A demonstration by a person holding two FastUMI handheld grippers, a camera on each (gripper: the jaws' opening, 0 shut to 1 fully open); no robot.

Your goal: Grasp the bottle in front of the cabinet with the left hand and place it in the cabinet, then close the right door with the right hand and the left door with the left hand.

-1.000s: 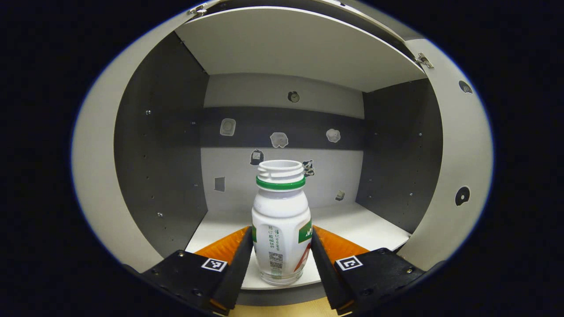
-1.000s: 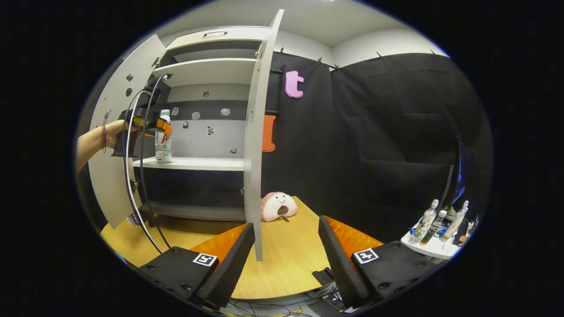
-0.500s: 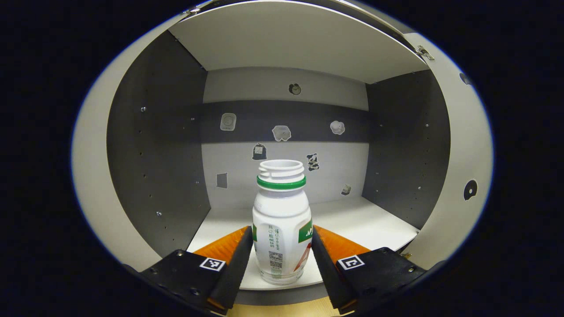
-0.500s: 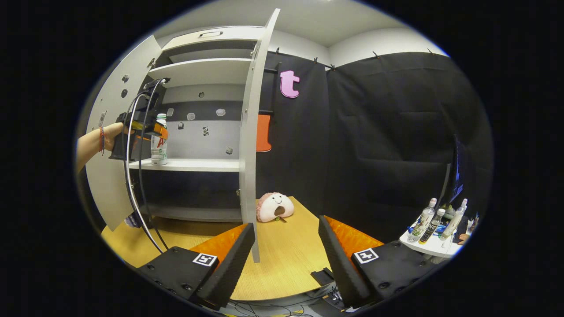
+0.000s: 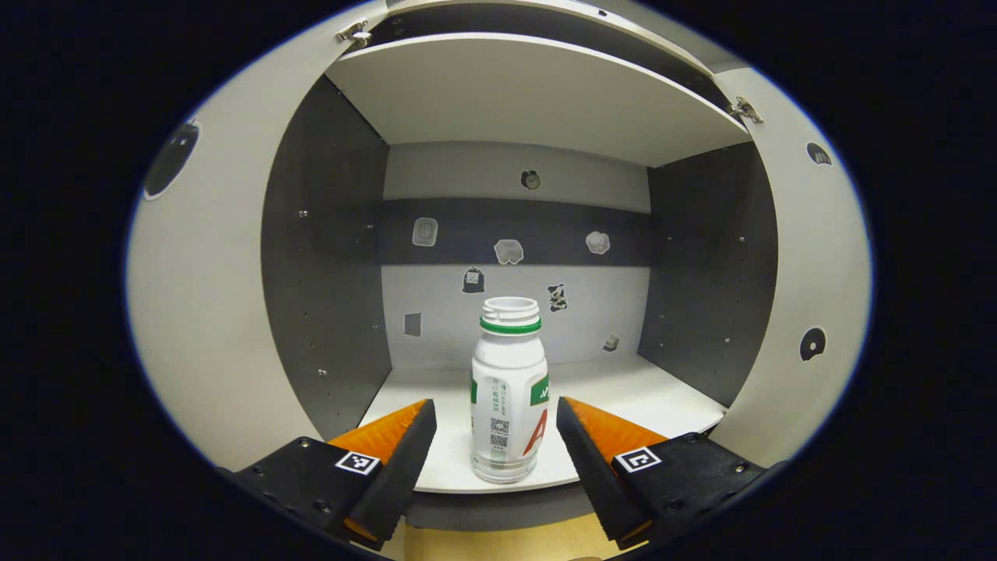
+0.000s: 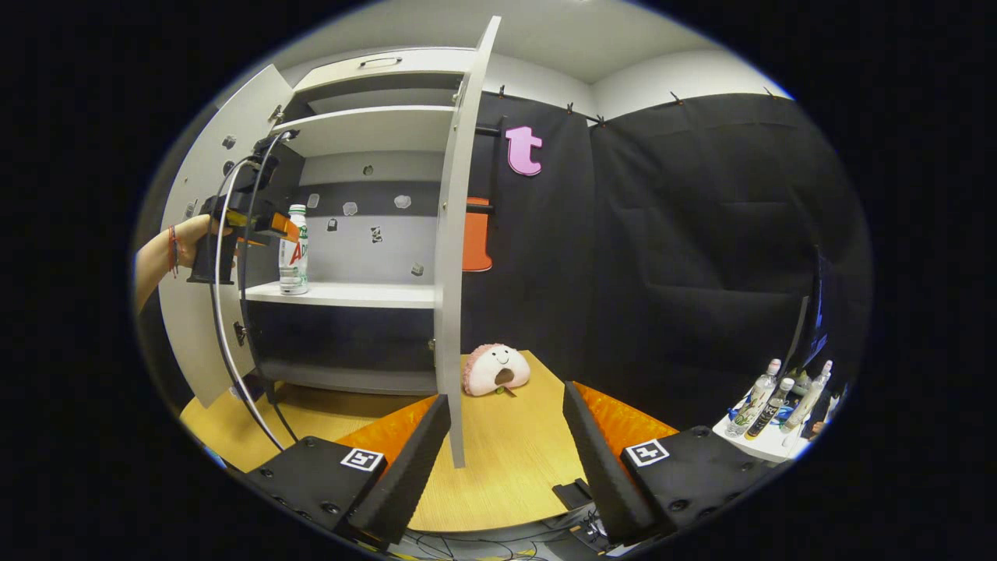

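Two black fingers with orange sides, spread wide with a clear gap to the bottle on either side, at the bottom of the left gripper view: left gripper (image 5: 495,436) open, holding nothing. Just beyond and between those fingers, white bottle (image 5: 509,389) with a green neck ring and no cap, upright near the front edge of the white cabinet shelf (image 5: 623,393), touching neither finger. Farther back, dark grey side walls and a grey-and-white back panel dotted with small stickers (image 5: 509,251). Left door (image 5: 206,265) swung open at the left edge, right door (image 5: 810,257) swung open at the right edge. From the right gripper view, right gripper (image 6: 506,436) nearest, low over the wooden table (image 6: 506,467), its fingers also wide apart and empty. Straight ahead of it, the right door (image 6: 456,249) seen edge-on, standing open. Behind that door on the table, a pink and white plush toy (image 6: 496,369) against the black wall. Farther left, the open cabinet (image 6: 358,226), bottle (image 6: 294,249) standing on the shelf near its left end, with the left gripper (image 6: 269,226) and the hand (image 6: 191,238) holding it just left of the bottle. Far right, several small bottles (image 6: 767,397) on a white side stand.
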